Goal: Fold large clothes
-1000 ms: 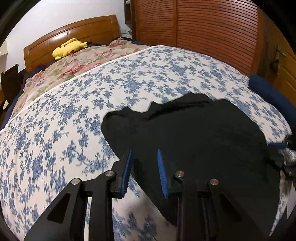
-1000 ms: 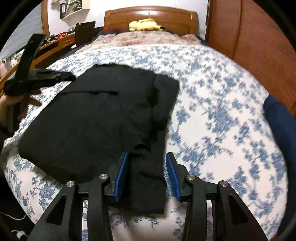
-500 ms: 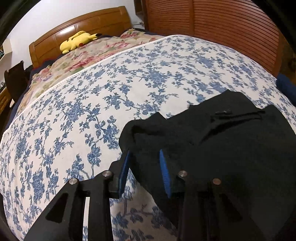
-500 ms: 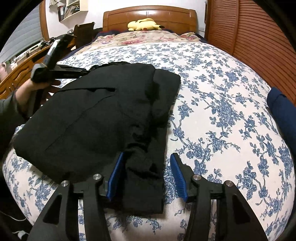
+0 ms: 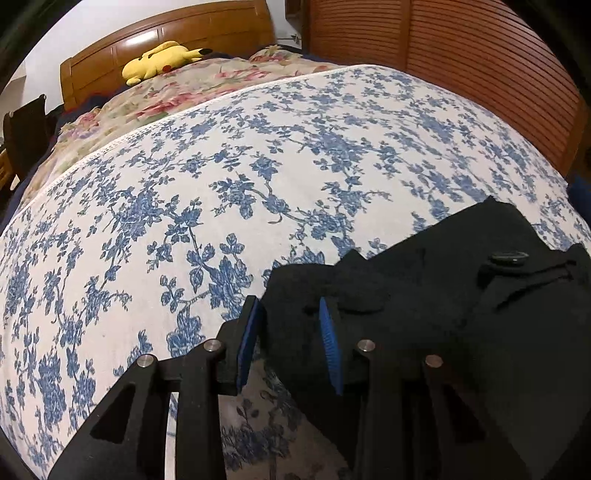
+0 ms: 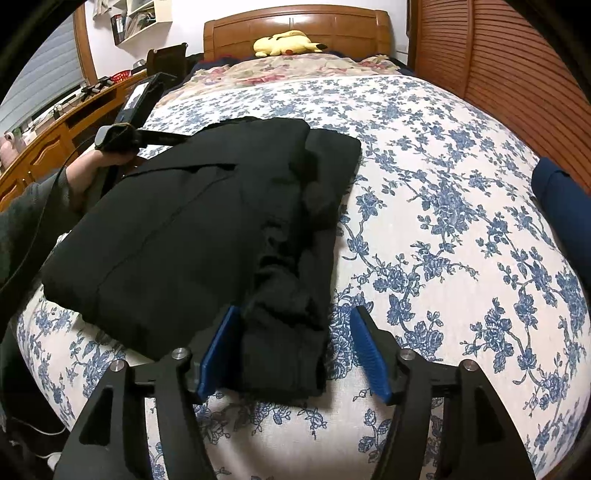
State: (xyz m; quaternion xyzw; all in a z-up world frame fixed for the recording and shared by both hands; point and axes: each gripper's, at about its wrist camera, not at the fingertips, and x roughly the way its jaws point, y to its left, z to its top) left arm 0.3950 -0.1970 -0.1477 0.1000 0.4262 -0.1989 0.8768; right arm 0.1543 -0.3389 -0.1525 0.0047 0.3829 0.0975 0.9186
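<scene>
A large black garment (image 6: 207, 221) lies folded on the bed's blue-flowered sheet (image 6: 443, 221). Its folded sleeve runs down the right side toward me. My right gripper (image 6: 291, 350) is open, its blue pads on either side of the sleeve's near end. In the left wrist view the garment (image 5: 443, 314) fills the lower right, with a black button on it. My left gripper (image 5: 290, 343) is open around the garment's far left corner. The left gripper also shows in the right wrist view (image 6: 147, 136), held by a hand at the garment's far left edge.
A yellow plush toy (image 6: 286, 42) lies by the wooden headboard (image 6: 295, 22) on a pink-flowered cover (image 5: 184, 88). A louvred wooden wardrobe (image 6: 517, 74) stands to the right. A dark blue item (image 6: 565, 206) lies at the bed's right edge. A wooden desk (image 6: 55, 125) stands left.
My left gripper has moved forward along the garment's left side to its far corner. My right gripper has opened wider and moved onto the sleeve's end. The garment has not visibly moved.
</scene>
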